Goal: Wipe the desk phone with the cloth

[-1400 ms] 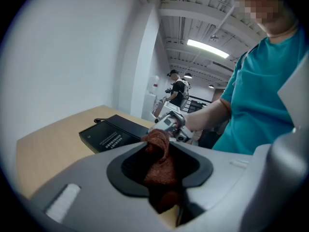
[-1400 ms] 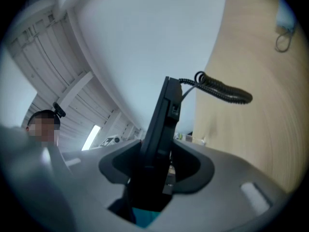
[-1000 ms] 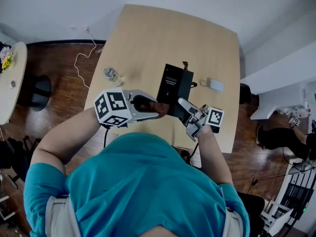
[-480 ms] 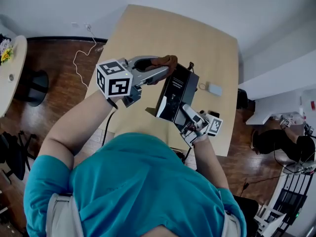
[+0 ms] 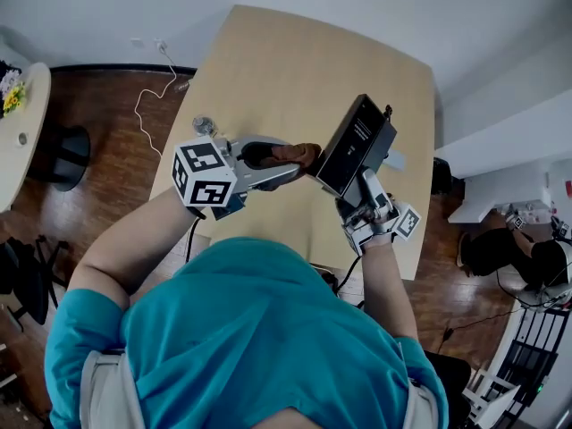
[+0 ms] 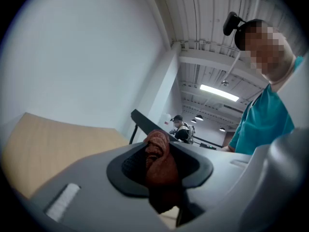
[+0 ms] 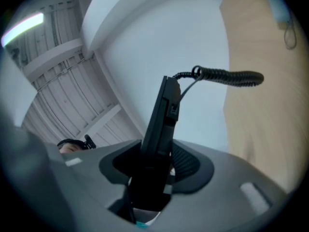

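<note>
Pale wooden table (image 5: 268,70) over dark plank floor (image 5: 107,159). Left gripper (image 5: 299,159): jaws clamped on bunched brown cloth (image 5: 288,153), cloth poking out past tips. Right gripper (image 5: 359,189): jaws clamped on lower end of black desk phone (image 5: 357,139), phone held off table, tilted. Cloth tip just beside phone's near edge; contact unclear. Coiled cord (image 7: 227,76) runs from phone's far end. Small clear bottle (image 5: 204,125) on table, just beyond left gripper's outer side.
</note>
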Available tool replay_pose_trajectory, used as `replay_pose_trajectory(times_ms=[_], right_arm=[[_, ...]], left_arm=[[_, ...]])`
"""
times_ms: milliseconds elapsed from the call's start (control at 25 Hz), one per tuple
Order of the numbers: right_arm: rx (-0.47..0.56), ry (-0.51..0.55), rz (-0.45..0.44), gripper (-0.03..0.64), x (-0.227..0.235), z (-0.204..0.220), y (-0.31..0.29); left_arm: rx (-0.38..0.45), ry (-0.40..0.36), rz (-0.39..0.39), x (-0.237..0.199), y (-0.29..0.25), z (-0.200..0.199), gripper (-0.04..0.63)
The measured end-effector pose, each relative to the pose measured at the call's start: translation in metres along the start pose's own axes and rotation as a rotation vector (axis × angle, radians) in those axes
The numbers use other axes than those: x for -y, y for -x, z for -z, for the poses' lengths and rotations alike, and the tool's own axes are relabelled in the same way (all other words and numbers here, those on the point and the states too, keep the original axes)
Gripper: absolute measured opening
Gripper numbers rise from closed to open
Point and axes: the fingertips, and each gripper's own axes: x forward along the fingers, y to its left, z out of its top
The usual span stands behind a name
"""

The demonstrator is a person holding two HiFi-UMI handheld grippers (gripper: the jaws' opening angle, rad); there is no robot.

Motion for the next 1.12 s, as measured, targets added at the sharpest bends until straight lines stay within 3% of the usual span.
replay_pose_trajectory(times_ms=[160, 360, 480, 840, 920, 1120], right_arm=[[0.059, 0.070, -0.009, 0.187, -0.014, -0.015, -0.008], [-0.022, 0.089, -0.035, 0.187, -0.027, -0.004, -0.025], [-0.006, 0.062, -0.054, 0.187, -0.029, -0.003, -0.025], [0.068, 0.090, -0.075, 0.187, -0.035, -0.017, -0.025], [0.109, 0.113, -0.039, 0.187, -0.029, -0.031, -0.022], [0.129, 0.130, 0.100, 0.187, 0.014, -0.050, -0.038]], left_arm=[[0.112, -0.007, -0.075, 0.004, 0.030, -0.007, 0.140], [0.159, -0.065, -0.032, 0.029, 0.015, -0.045, 0.140], [0.136, -0.067, -0.051, 0.023, 0.007, -0.044, 0.140], [0.018, -0.049, -0.228, -0.042, 0.012, -0.002, 0.140], [0.013, -0.061, -0.209, -0.037, 0.012, -0.004, 0.140], [-0.001, -0.191, -0.035, -0.010, 0.001, -0.022, 0.140]])
